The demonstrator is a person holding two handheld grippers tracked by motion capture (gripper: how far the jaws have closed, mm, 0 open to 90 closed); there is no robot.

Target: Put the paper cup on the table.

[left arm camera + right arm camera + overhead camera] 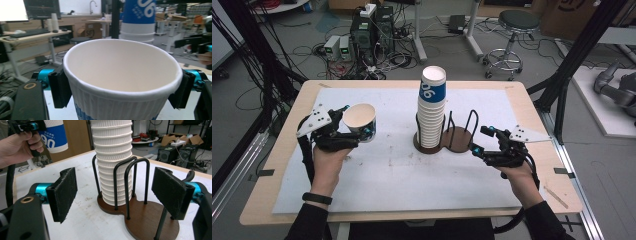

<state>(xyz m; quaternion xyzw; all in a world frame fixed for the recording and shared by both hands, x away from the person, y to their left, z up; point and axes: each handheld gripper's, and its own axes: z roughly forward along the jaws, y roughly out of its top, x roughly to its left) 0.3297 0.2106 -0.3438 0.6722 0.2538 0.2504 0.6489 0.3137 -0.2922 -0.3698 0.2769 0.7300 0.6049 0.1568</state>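
Left gripper [357,126] closed on a single white ribbed paper cup with blue print [360,121], black pads pressed against both sides just under the rim, mouth open and empty inside; held above the left part of the wooden surface with a white sheet on top [377,170], clear of it as far as the high view tells. Same cup [122,82] large in the left gripper view, clamped between the pads [59,87].

Right gripper [478,141] spread wide, nothing between its pads, pointed at the dark brown wooden cup holder with black wire loops [457,139] near the middle of the surface. In the right gripper view, pads [65,192] well apart on either side of the holder [147,217], not touching it.

Tall stack of white ribbed paper cups, mouths down, topmost with a blue band [431,107], upright in the left-hand bay of the holder; right-hand bay bare. Stack [113,165] ringed by the wire loops.
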